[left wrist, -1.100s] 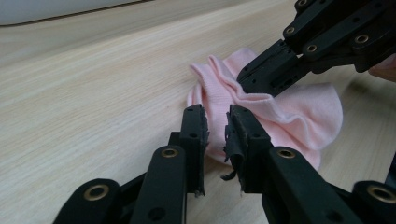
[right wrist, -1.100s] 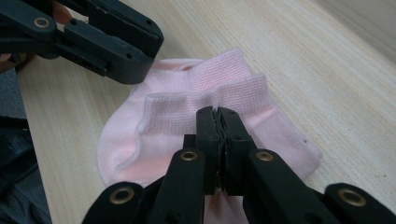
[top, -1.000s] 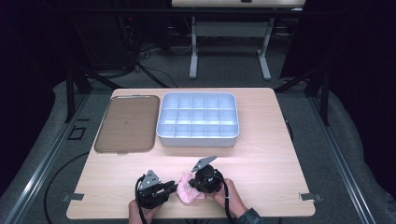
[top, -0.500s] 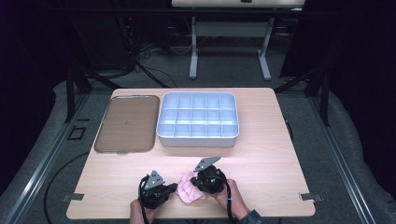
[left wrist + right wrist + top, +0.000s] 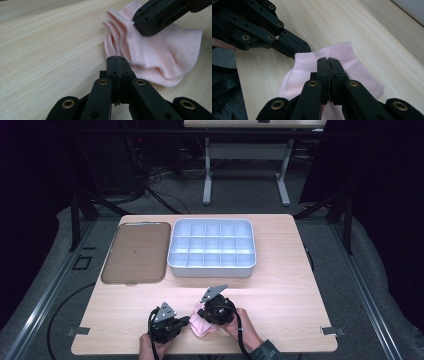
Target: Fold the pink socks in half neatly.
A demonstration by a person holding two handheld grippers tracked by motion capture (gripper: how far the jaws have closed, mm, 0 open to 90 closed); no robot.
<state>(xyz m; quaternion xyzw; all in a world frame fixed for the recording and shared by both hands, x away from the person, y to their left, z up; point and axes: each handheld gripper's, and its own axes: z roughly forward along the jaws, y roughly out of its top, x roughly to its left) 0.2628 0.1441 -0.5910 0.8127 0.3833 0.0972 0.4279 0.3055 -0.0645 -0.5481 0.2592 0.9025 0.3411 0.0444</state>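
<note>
At the far left of the wooden bench [image 5: 280,285] lies a flat brown tray [image 5: 136,252], and just beside it on the right stands a pale grey compartment box [image 5: 212,248] with its rows of open cells. Both sit well apart from the work at the near edge.

Down at that near edge, the left claw [image 5: 184,321] is held low over the wood with its jaws pressed together; in the left gripper view they meet tip to tip, right at the near edge of a small pink sock [image 5: 155,57], and I cannot tell whether a bit of fabric is caught between them. The sock lies crumpled on the bench between the two hands, its ribbed cuff bunched into folds.

To the right of it, the right claw [image 5: 206,312] comes down onto the sock from the other side. Its jaws are closed as well, and in the right gripper view their tips rest on the pink cloth just behind the cuff, pinching it.
</note>
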